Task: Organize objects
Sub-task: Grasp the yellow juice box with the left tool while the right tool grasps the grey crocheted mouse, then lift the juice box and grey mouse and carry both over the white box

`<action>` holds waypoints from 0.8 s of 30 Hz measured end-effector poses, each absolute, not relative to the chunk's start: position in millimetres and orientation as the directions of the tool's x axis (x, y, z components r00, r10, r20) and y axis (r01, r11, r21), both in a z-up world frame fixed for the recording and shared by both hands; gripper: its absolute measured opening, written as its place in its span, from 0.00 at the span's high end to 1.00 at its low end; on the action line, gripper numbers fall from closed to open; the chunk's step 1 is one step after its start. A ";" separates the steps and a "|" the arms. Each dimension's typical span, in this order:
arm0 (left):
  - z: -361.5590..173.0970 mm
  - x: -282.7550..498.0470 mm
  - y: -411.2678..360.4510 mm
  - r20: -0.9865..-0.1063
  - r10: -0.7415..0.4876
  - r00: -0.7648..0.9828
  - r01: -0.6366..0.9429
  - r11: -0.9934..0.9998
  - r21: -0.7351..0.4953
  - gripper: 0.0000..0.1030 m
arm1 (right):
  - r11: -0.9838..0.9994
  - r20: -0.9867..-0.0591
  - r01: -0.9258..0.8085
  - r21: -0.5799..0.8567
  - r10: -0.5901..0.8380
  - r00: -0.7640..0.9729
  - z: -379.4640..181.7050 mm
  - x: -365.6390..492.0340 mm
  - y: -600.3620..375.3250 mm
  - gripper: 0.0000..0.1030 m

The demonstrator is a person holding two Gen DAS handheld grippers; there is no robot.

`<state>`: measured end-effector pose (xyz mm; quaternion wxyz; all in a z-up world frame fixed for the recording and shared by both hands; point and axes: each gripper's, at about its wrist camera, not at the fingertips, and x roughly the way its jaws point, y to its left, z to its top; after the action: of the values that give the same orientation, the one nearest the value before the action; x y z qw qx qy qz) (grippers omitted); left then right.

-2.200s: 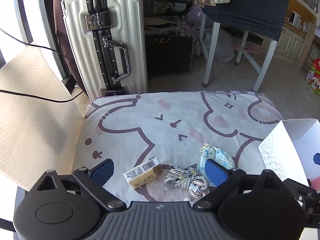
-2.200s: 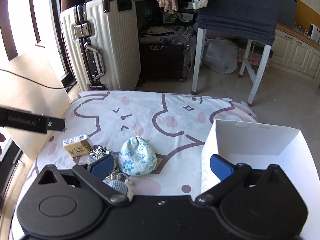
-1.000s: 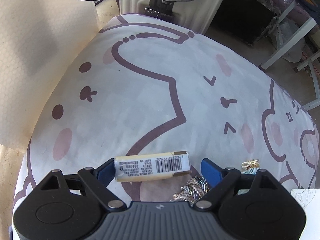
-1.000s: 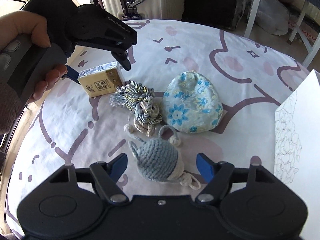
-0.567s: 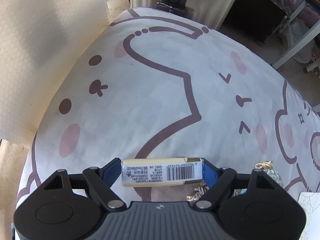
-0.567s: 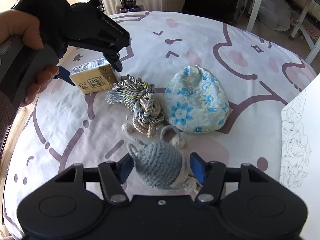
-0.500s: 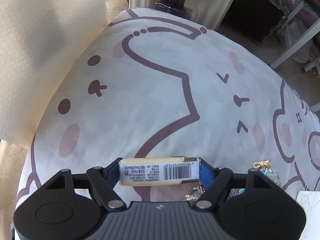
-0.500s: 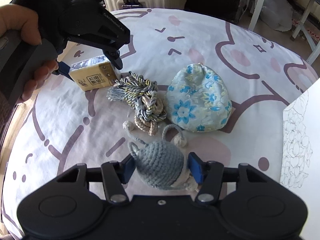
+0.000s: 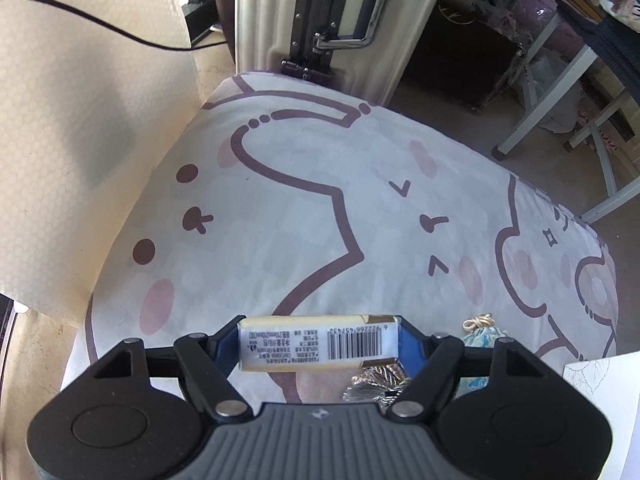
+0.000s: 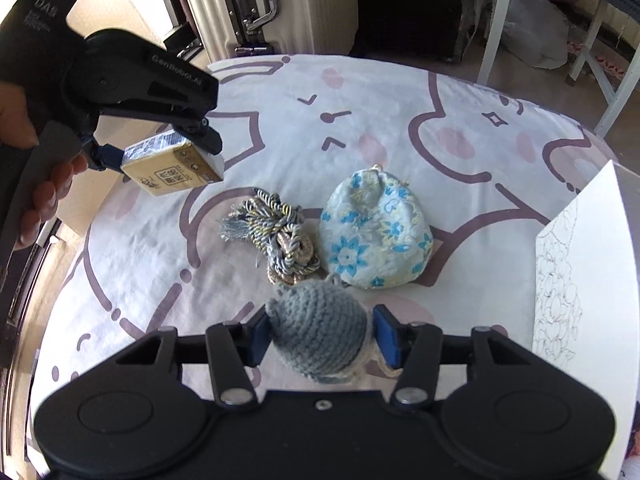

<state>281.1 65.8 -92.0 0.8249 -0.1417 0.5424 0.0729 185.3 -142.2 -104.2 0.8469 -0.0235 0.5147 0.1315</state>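
A: What is hidden behind the left gripper (image 9: 319, 345)?

B: Most of the braided cord (image 9: 374, 380) and nearly all of the flowered pouch (image 9: 482, 334); its frame covers them.

A: And at the right gripper (image 10: 320, 338)?

B: The lower part of the knitted toy (image 10: 318, 336) sits behind the frame. The white box (image 10: 580, 280) beside it runs off the picture's edge.

A: The small carton (image 9: 319, 343)?

B: Its print is too small to read.

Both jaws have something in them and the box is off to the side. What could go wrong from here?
1. The yellow carton is pinched only at its ends, so it could pivot or slip out.
2. The soft crocheted hat may squeeze free.
3. The hat's dangling cord could snag the twisted rope close in front.
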 end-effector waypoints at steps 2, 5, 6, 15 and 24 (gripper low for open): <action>-80.8 274.7 62.7 -0.905 -0.036 0.425 -0.247 0.957 -0.154 0.26 | 0.967 -0.871 -0.236 0.097 0.197 0.450 -96.8 184.2 -149.1 0.47; -62.1 263.3 54.3 -0.884 -0.032 0.467 -0.190 0.972 -0.135 0.26 | 0.972 -0.861 -0.211 0.102 0.192 0.470 -85.7 182.5 -162.3 0.47; -56.4 259.1 51.3 -0.877 -0.030 0.480 -0.172 0.977 -0.127 0.26 | 0.974 -0.859 -0.203 0.102 0.190 0.476 -82.4 181.4 -166.8 0.47; -20.2 220.2 28.9 -0.819 -0.023 0.573 -0.082 0.993 -0.086 0.26 | 0.985 -0.817 -0.133 0.107 0.163 0.553 -51.7 169.0 -206.9 0.47; 6.9 182.9 14.3 -0.767 -0.055 0.640 -0.037 0.994 -0.102 0.26 | 0.986 -0.753 -0.119 0.117 0.166 0.636 -14.7 154.9 -228.5 0.47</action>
<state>182.9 14.3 6.9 0.9039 -0.0544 0.4243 -0.0049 154.9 -228.5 -14.7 0.9040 0.0280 0.4192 0.0790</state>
